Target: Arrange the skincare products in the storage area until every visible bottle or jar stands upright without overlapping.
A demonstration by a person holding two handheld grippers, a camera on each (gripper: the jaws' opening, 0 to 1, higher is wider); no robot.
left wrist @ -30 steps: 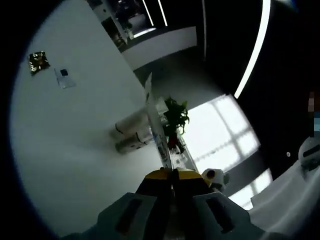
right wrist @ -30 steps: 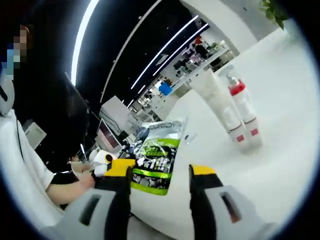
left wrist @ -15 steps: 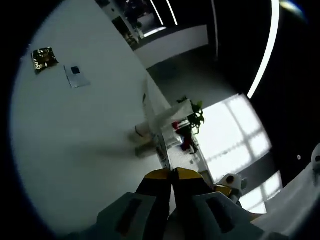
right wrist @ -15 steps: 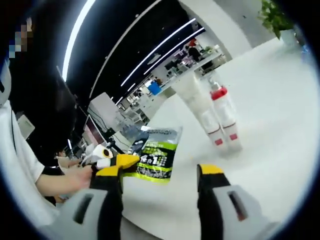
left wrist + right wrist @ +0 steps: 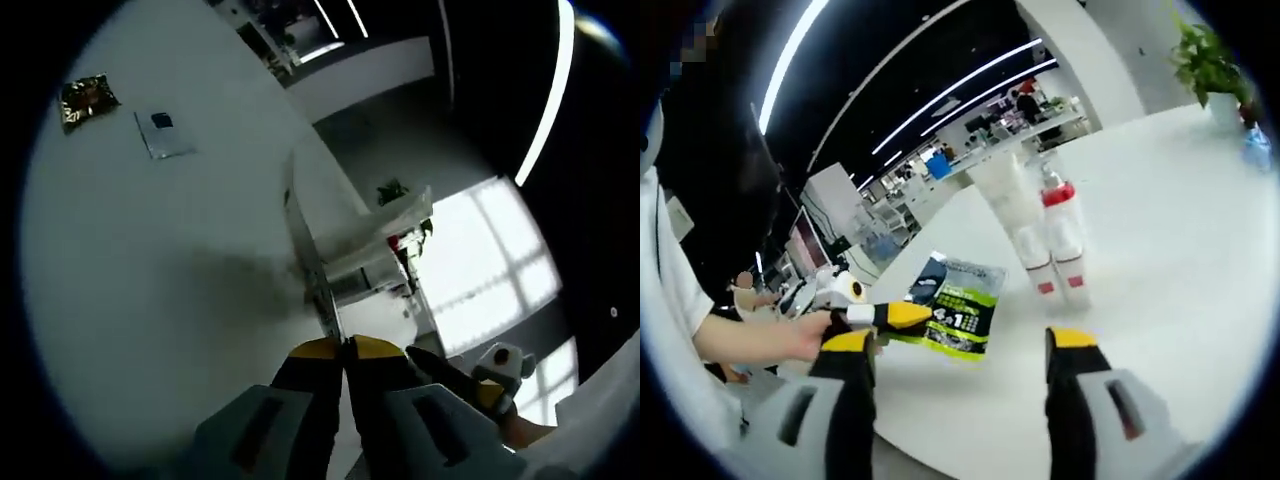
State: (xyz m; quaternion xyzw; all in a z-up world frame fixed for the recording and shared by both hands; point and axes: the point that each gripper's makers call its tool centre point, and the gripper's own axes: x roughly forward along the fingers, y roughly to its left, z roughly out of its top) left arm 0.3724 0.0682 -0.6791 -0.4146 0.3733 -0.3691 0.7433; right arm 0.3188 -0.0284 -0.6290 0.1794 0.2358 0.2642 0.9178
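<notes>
You've got the left tongs pinched on the edge of a flat green-and-black sachet, held just off the white table; the right tongs stand wide, nothing between the jaws. Two tall products stand touching each other beyond: a white tube and a red-capped spray bottle, both upright.

To do this step well, in my judgement: bring the sachet down near the pair w/o touching them, leave a gap, and keep the right tongs ready to steady it, since a thin pouch will likely flop rather than stand.

Right gripper view gives you the sachet's printed face, the left tongs w/ a hand behind, and the pair's spacing. Left gripper view shows the sachet edge-on as a thin strip, plus a gold foil packet and a small flat white pack lying well apart on the far table.
</notes>
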